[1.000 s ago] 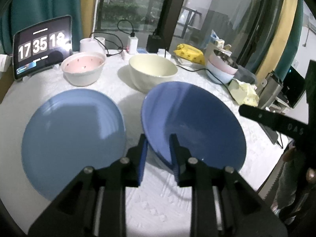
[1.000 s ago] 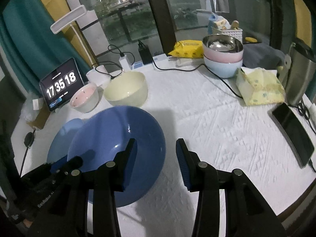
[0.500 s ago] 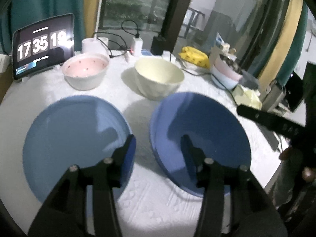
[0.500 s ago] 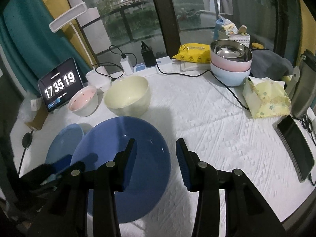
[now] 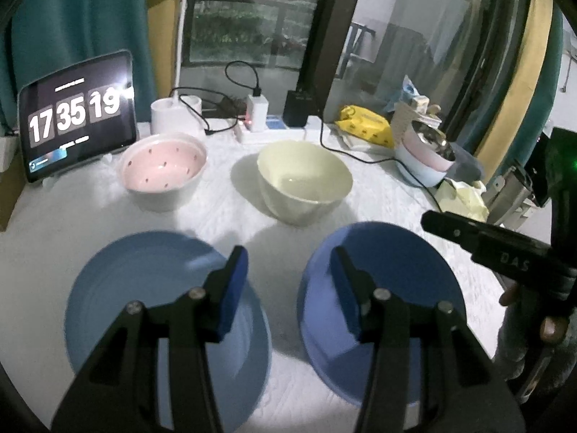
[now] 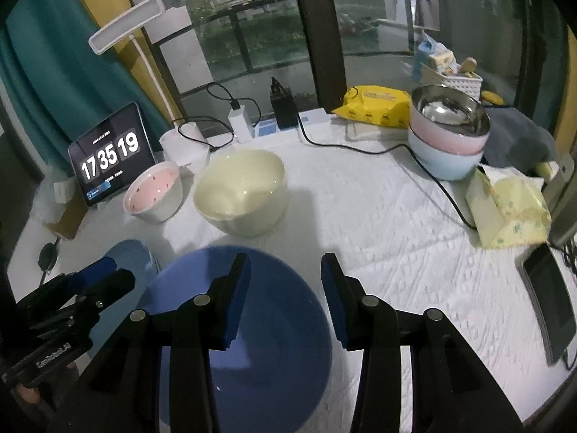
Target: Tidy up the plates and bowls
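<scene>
A dark blue deep plate (image 5: 404,281) lies on the white tablecloth, beside a lighter blue flat plate (image 5: 151,306) to its left. My left gripper (image 5: 288,285) hangs open over the gap between the two plates, gripping nothing. Its right finger overlaps the dark plate's left rim in the picture. Behind the plates stand a pink-lined bowl (image 5: 162,169) and a cream bowl (image 5: 303,184). In the right wrist view my right gripper (image 6: 285,296) stands open above the dark blue plate (image 6: 259,342), with its right finger past that plate's right edge.
Stacked pastel bowls topped by a steel one (image 6: 447,137) stand at the back right. A tissue pack (image 6: 512,216), a phone (image 6: 548,296), cables, a yellow packet (image 6: 375,108) and a tablet clock (image 6: 108,158) ring the table.
My left gripper was shut on the dark blue plate's rim; it has let go, opened and drawn back. The plate now lies on the cloth. The right gripper has drawn back a little.
</scene>
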### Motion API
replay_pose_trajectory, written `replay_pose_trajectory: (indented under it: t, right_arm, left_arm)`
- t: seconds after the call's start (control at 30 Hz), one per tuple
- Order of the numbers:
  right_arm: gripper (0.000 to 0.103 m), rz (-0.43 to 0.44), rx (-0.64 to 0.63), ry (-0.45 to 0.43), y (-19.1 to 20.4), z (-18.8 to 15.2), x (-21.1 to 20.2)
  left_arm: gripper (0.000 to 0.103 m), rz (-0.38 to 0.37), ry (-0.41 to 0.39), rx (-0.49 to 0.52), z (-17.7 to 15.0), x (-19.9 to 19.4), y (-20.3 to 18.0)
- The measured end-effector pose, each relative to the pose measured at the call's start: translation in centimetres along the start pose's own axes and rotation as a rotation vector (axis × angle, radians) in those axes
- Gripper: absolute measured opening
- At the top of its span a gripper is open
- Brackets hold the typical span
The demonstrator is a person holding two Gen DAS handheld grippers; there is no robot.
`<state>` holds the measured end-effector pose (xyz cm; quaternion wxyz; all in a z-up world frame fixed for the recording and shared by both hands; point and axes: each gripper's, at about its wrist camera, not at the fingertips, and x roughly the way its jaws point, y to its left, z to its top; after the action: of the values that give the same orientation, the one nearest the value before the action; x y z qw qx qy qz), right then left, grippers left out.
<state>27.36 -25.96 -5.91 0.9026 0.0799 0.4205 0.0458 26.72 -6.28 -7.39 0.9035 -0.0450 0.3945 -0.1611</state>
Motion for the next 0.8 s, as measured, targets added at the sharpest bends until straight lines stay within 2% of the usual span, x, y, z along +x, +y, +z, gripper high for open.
replay_pose_trajectory:
  t: [0.8]
  right_arm:
    - [0.043,0.021,0.010,0.115,0.0,5.9,7.2]
  left_arm:
    - [0.049,-0.016,0.052,-0.042,5.3,6.6,1.9]
